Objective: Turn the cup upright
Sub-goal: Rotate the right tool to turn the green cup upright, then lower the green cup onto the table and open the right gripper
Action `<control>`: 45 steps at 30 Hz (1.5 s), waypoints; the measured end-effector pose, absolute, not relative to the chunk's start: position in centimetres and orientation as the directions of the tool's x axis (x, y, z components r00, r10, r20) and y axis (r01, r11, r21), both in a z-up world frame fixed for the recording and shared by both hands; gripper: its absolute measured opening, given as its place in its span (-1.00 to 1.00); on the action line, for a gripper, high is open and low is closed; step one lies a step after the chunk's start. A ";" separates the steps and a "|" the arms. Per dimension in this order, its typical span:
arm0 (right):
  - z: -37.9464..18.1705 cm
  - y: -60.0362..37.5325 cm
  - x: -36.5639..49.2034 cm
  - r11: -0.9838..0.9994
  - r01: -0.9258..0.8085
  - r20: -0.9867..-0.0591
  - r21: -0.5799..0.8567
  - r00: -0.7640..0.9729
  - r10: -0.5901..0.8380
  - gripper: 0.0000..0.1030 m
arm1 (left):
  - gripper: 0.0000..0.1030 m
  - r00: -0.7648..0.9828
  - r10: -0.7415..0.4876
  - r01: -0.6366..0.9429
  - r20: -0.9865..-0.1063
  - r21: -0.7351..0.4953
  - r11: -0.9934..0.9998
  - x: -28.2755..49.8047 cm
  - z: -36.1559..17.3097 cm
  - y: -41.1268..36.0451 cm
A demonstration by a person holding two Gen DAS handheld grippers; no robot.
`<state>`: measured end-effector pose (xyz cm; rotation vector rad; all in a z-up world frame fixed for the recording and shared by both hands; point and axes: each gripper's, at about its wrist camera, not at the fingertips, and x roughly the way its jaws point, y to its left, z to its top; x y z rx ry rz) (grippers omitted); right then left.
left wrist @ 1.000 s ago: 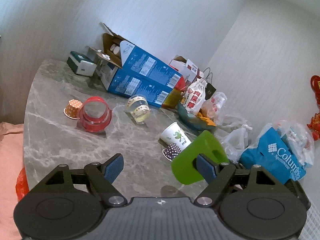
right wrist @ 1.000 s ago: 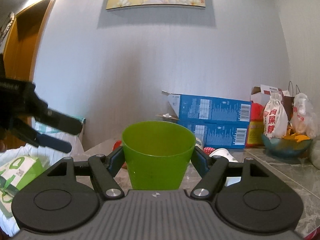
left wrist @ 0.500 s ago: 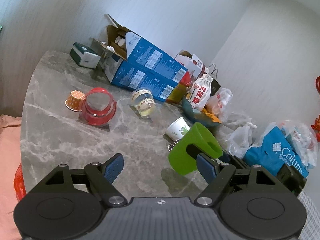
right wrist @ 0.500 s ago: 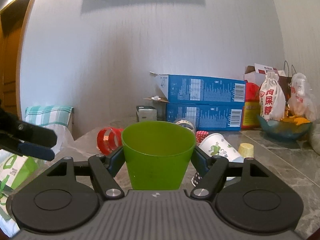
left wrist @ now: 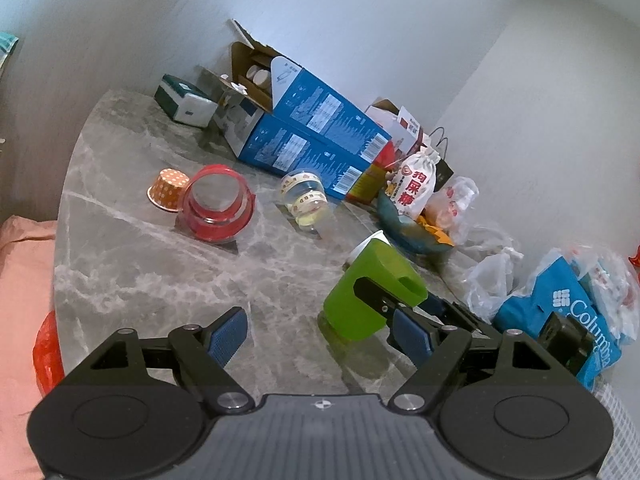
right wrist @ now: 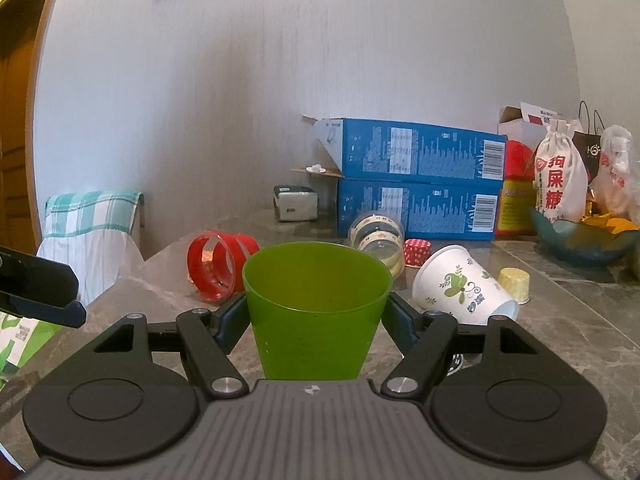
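Observation:
A green plastic cup [right wrist: 316, 308] stands mouth up between the pads of my right gripper [right wrist: 316, 322], which is shut on its sides. In the left wrist view the green cup [left wrist: 368, 292] is at or just above the grey marble table [left wrist: 140, 280], held by the right gripper [left wrist: 384, 300] coming in from the right. My left gripper [left wrist: 320, 334] is open and empty, just in front of the cup. One left fingertip [right wrist: 48, 308] shows at the left edge of the right wrist view.
Several other cups lie on their sides: a red clear cup [left wrist: 218, 208], an orange dotted cup [left wrist: 168, 189], a clear taped cup [left wrist: 306, 202], a white floral paper cup [right wrist: 464, 290]. Blue boxes [left wrist: 316, 140], a bowl [right wrist: 584, 240] and bags [left wrist: 560, 312] line the back and right.
The right gripper has lowered the green cup toward the table while it stays upright. The left gripper has stayed open and shifted slightly.

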<state>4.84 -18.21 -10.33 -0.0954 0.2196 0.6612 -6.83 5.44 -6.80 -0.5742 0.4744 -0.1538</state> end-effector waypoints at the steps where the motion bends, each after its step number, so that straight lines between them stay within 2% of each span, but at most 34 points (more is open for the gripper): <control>1: -10.4 -18.2 4.9 0.785 -0.619 -0.237 -0.016 0.765 0.598 0.41 | 0.60 0.881 -0.270 0.009 -0.388 -0.557 0.830 -6.8 -6.9 5.5; 21: -10.8 -17.4 5.1 0.781 -0.625 -0.272 0.003 0.751 0.602 0.47 | 0.60 0.872 -0.278 -0.006 -0.402 -0.578 0.816 -6.7 -7.8 5.3; 35: -11.9 -17.7 4.7 0.780 -0.625 -0.337 0.024 0.730 0.595 0.75 | 0.60 0.865 -0.267 -0.023 -0.425 -0.564 0.826 -6.8 -8.0 5.1; 37: -11.9 -18.7 3.9 0.783 -0.621 -0.338 0.045 0.728 0.597 0.80 | 0.69 0.868 -0.244 -0.031 -0.432 -0.537 0.843 -7.0 -7.8 4.9; 38: -11.7 -19.4 3.3 0.787 -0.614 -0.336 0.055 0.731 0.594 0.89 | 0.84 0.875 -0.212 -0.040 -0.436 -0.501 0.865 -7.1 -7.5 4.6; 40: -10.8 -20.5 2.3 0.798 -0.599 -0.344 0.068 0.736 0.582 0.98 | 1.00 0.882 -0.129 -0.072 -0.454 -0.399 0.914 -7.2 -6.7 3.7; 45: -6.1 -23.2 -0.1 0.796 -0.599 -0.293 0.087 0.748 0.595 0.98 | 1.00 0.871 -0.129 -0.014 -0.474 -0.286 0.958 -6.7 -3.7 2.3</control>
